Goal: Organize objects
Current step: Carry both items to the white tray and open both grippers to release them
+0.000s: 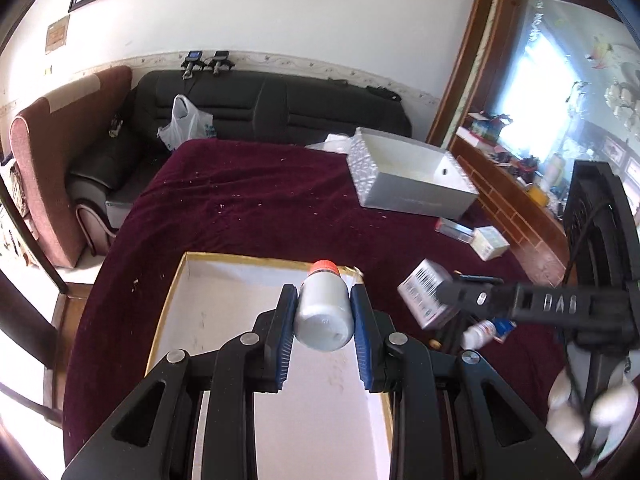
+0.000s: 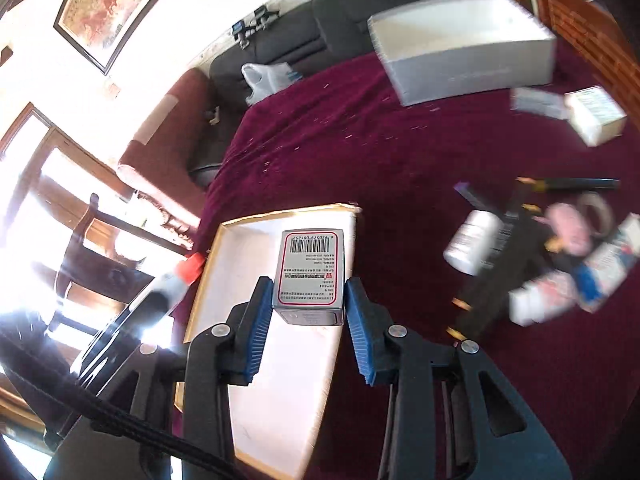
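Bare maroon cloth [image 1: 248, 208] lies open between the gold-rimmed tray [image 1: 192, 300] and grey box [image 1: 416, 196].

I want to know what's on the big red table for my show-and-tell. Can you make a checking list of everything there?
Surface: dark red cloth over the table, speckled with crumbs.
Job's things: white bottle with orange cap; barcode box; gold-edged tray below both; empty white box further back.
Clutter: small cartons; a blurred heap of bottles, boxes and tape.
Grippers: left gripper fingers clamp the bottle; right gripper fingers clamp the barcode box.
Cables: a black cable along the right gripper.
Surroundings: black sofa with plastic bag, red armchair, framed picture.
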Action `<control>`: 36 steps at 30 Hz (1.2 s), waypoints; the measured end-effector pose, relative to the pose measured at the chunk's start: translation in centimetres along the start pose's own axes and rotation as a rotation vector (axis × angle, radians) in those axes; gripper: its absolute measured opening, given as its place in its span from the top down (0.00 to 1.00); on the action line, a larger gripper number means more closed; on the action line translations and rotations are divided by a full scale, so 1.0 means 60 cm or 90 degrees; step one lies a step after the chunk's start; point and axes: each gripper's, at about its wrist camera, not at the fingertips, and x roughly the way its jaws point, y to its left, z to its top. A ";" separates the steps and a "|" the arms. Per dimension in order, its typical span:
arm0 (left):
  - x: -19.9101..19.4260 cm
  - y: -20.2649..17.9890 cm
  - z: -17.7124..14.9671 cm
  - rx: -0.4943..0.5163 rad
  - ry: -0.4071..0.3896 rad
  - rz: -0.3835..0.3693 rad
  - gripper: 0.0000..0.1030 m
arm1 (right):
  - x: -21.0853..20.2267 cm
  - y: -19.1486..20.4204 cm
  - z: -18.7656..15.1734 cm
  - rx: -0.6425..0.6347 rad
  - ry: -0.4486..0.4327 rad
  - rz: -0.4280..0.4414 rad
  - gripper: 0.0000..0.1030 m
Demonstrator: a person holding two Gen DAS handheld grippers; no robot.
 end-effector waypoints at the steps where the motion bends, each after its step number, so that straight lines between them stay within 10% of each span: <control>1: 0.023 0.006 0.009 -0.005 0.007 0.015 0.78 | 0.023 0.007 0.007 0.000 0.008 0.000 0.66; 19: 0.213 0.083 -0.047 -0.138 0.098 -0.021 0.78 | 0.198 0.001 0.004 -0.040 0.034 -0.103 0.66; 26: 0.197 0.092 -0.043 -0.168 0.088 -0.033 0.76 | 0.181 0.013 0.005 -0.071 0.003 -0.124 0.62; 31: 0.140 0.106 -0.065 -0.203 0.031 -0.032 0.57 | 0.110 0.003 -0.004 -0.059 -0.055 -0.099 0.44; 36: 0.145 0.121 -0.129 -0.274 0.077 -0.032 0.56 | 0.031 -0.040 -0.034 -0.052 -0.103 -0.095 0.40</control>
